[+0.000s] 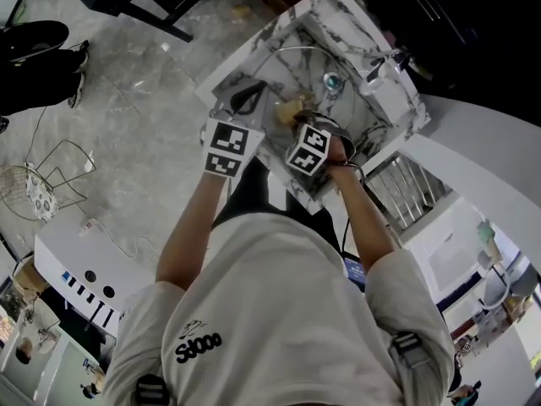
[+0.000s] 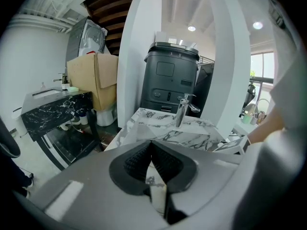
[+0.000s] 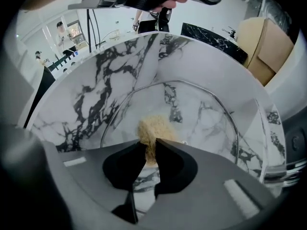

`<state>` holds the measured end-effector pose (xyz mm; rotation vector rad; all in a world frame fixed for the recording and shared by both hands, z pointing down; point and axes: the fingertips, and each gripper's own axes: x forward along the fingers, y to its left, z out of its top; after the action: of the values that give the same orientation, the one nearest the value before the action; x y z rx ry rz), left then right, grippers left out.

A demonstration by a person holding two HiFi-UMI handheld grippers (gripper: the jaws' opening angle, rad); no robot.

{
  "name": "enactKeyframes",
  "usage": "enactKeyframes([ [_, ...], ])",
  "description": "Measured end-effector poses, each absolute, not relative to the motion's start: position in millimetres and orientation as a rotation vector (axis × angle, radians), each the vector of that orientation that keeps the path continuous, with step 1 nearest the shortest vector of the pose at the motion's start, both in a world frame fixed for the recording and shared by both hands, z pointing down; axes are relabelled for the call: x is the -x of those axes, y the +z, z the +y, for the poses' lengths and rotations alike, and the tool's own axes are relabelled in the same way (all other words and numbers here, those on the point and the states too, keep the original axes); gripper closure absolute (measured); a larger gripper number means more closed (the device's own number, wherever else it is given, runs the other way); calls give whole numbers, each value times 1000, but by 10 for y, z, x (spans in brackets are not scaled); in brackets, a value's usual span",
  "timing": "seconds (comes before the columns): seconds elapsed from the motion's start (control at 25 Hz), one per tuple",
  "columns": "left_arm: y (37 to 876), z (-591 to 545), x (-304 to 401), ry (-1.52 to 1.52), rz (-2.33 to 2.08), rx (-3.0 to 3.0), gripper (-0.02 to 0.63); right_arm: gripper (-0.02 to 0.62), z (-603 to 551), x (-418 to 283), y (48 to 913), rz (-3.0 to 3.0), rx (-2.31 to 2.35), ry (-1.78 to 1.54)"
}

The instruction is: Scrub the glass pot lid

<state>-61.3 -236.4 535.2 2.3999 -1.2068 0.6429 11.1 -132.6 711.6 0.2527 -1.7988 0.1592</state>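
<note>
The glass pot lid lies in the marble sink, its steel rim curving round it. In the head view the lid shows its knob near the sink's middle. My right gripper is shut on a tan scrub pad, which presses on the glass. The head view places that pad just ahead of the right gripper. My left gripper is shut with nothing between its jaws. It hovers by the sink's near left edge, apart from the lid.
A chrome faucet stands at the sink's far rim. Behind it are a black bin, a cardboard box and a dark marble counter. A wire basket lies on the floor; a dish rack sits right.
</note>
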Motion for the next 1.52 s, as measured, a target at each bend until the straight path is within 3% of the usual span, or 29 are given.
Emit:
enactKeyframes([
  [0.84,5379,-2262,465,639,-1212,-2372,594,546,-1524,-832,7264,-1727,-369,193],
  [1.52,5362,-2375,725,636,-1187,-2379,595,543,-2219,-581,7353,-1711,-487,213],
])
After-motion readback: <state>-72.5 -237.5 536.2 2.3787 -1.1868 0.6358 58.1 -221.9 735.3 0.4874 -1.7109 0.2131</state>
